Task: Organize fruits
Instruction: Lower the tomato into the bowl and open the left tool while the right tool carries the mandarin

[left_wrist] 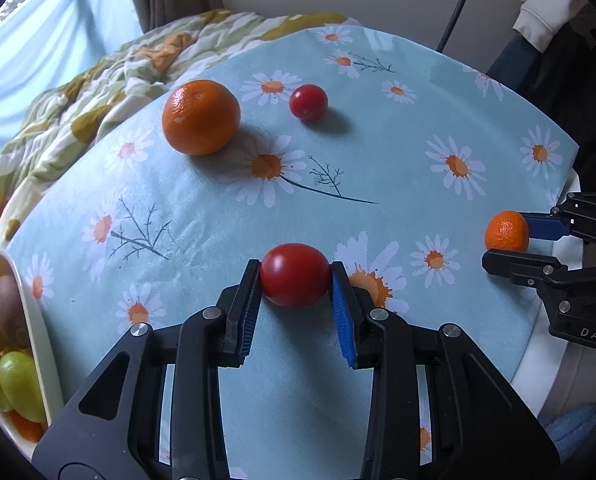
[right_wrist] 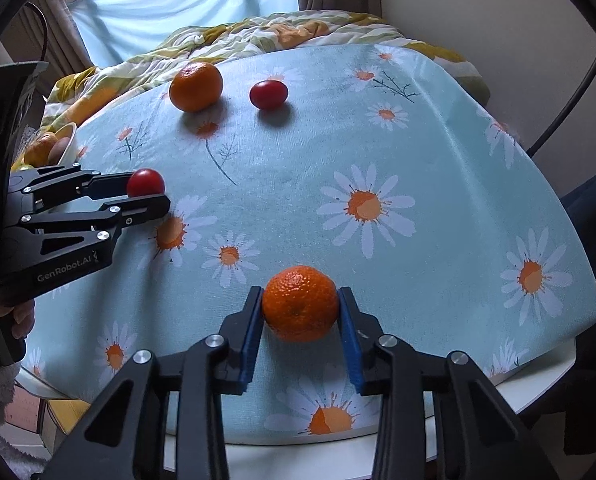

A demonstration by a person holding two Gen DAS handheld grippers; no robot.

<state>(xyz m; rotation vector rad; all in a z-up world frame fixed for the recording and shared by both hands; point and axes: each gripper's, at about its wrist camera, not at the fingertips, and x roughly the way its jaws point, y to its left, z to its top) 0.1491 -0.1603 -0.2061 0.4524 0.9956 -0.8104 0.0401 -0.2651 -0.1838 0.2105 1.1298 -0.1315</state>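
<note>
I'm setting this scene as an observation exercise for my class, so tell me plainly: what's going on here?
A person is sorting fruit with a handheld gripper in each hand. The left gripper is closed on a red tomato, the right gripper on a small mandarin, both low over the daisy tablecloth. A larger orange and a second tomato sit loose at the far side. A white bowl at left already holds green and brown fruit.
</note>
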